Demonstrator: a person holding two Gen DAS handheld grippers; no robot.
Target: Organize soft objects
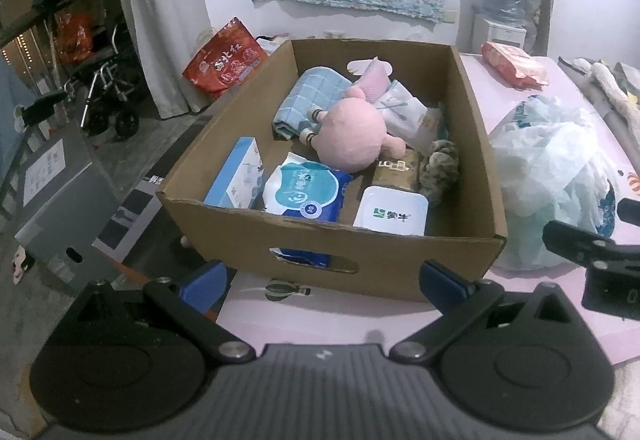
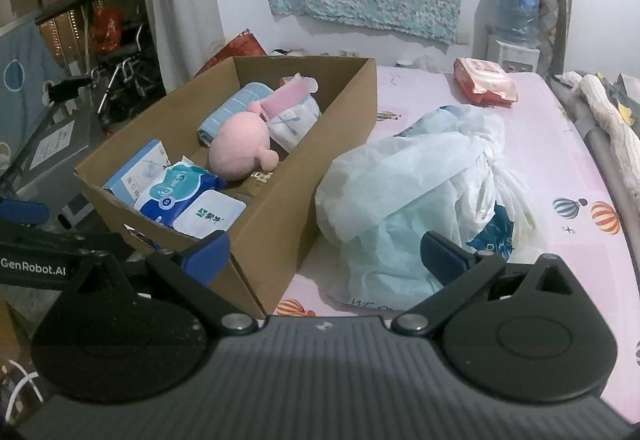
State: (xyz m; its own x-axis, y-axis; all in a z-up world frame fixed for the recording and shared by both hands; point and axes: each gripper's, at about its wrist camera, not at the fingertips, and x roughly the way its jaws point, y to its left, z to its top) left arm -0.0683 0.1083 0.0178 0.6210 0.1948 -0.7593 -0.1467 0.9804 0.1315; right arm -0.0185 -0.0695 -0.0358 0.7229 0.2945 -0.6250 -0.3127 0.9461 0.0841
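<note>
A cardboard box (image 1: pixel 472 144) stands on the pink mattress (image 1: pixel 328 316); it also shows in the right wrist view (image 2: pixel 280 224). Inside lie a pink plush toy (image 1: pixel 352 138), a blue checked towel (image 1: pixel 308 100), a blue wipes pack (image 1: pixel 304 192), a white tub (image 1: pixel 394 214) and a blue carton (image 1: pixel 236 176). My left gripper (image 1: pixel 320 284) is open and empty, just in front of the box. My right gripper (image 2: pixel 326 250) is open and empty, between the box and a crumpled pile of plastic bags (image 2: pixel 424 196).
A red wipes pack (image 2: pixel 484 82) lies far back on the mattress (image 2: pixel 560 168). A rolled cream blanket (image 2: pixel 612 120) lies along the right edge. Off the left edge are a grey box (image 1: pixel 60 196), a wheelchair (image 1: pixel 108 96) and a red bag (image 1: pixel 226 58).
</note>
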